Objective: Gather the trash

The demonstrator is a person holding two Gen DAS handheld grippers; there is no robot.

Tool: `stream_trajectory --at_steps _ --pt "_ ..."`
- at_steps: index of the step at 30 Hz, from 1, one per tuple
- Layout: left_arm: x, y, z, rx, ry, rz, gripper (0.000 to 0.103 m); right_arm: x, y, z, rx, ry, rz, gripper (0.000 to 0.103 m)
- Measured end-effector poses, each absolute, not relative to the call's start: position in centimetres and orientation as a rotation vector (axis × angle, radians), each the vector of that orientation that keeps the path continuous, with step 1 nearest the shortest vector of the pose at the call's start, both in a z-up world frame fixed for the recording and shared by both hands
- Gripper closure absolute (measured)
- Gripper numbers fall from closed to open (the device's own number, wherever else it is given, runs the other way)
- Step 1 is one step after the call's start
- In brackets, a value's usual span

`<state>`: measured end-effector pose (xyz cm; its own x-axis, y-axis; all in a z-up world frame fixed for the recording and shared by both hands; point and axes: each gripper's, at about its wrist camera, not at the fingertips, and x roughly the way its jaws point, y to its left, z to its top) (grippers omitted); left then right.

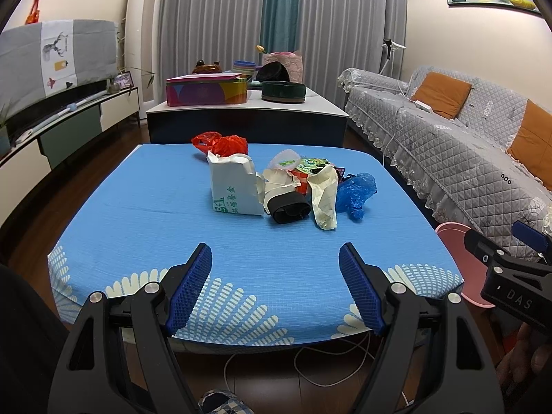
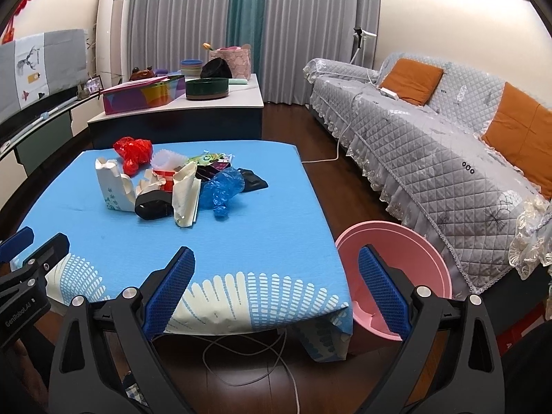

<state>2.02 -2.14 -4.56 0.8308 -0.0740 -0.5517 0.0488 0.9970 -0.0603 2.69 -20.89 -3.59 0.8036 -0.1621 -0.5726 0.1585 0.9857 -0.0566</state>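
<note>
1. The left claw [image 1: 276, 258] hangs wide apart and holds nothing, above the near edge of the desk [image 1: 138, 214] with its blue cloth.
2. The right claw [image 2: 276, 262] is also spread wide and carries nothing, over the desk's near right corner.
3. The trash sits heaped past the middle of the desk: a torn white paper bag [image 1: 234, 186], a red plastic bag [image 1: 224, 143] behind it, a black band [image 1: 289, 210], crumpled paper [image 1: 324, 196] and a blue plastic bag [image 1: 355, 191] to the right.
4. A pink bin [image 2: 396, 245] stands on the floor just beside the desk's right side, near the sofa [image 2: 431, 145].
</note>
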Motion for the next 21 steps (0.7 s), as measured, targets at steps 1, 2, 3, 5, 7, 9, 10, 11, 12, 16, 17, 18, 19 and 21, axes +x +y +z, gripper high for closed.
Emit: stream_trajectory --at_steps 1,2,3,5,7,9,10,11,12,16,17,18,19,21 --pt "2.0 -2.1 -4.6 -0.044 0.586 -0.065 0.029 2.7 -20.9 -3.6 -0.001 0.617 -0.17 0.009" --pt "2.0 -2.1 -4.5 -0.046 0.587 -0.065 0.029 2.7 -21.0 -3.7 0.003 0.622 -0.168 0.009" --pt "2.0 -2.1 -4.5 -0.047 0.587 -0.065 0.029 2.8 -21.1 -3.8 0.008 0.63 -0.164 0.009" --pt "2.0 -2.1 -4.5 -0.047 0.587 -0.065 0.029 2.8 -21.1 -3.9 0.012 0.637 -0.163 0.009" --pt "2.0 -2.1 -4.5 -0.046 0.587 -0.066 0.029 2.8 -21.1 -3.9 0.013 0.639 -0.16 0.009" --pt "2.0 -2.1 -4.5 -0.046 0.587 -0.066 0.029 2.9 -21.1 -3.9 0.014 0.64 -0.161 0.009" --pt "2.0 -2.1 -4.6 -0.046 0.586 -0.067 0.029 2.9 -21.1 -3.9 0.013 0.641 -0.16 0.009" --pt "2.0 -2.2 -4.5 -0.046 0.586 -0.067 0.029 2.9 -21.1 -3.9 0.011 0.643 -0.158 0.009" --pt "2.0 -2.2 -4.5 -0.046 0.586 -0.067 0.029 2.9 -21.1 -3.9 0.011 0.642 -0.155 0.009" --pt "2.1 -2.3 -4.2 -0.047 0.583 -0.07 0.029 2.9 -21.0 -3.7 0.008 0.642 -0.143 0.009" --pt "2.2 -2.2 -4.0 -0.051 0.584 -0.072 0.029 2.9 -21.0 -3.6 0.012 0.644 -0.137 0.009" --pt "2.3 -2.2 -3.8 -0.054 0.584 -0.073 0.029 3.0 -21.0 -3.4 0.015 0.645 -0.133 0.009" --pt "2.4 -2.1 -3.5 -0.058 0.583 -0.074 0.029 3.0 -21.0 -3.1 0.019 0.644 -0.127 0.009" --pt "2.6 -2.0 -2.7 -0.062 0.575 -0.078 0.029 3.1 -20.8 -2.2 0.012 0.632 -0.121 0.009"
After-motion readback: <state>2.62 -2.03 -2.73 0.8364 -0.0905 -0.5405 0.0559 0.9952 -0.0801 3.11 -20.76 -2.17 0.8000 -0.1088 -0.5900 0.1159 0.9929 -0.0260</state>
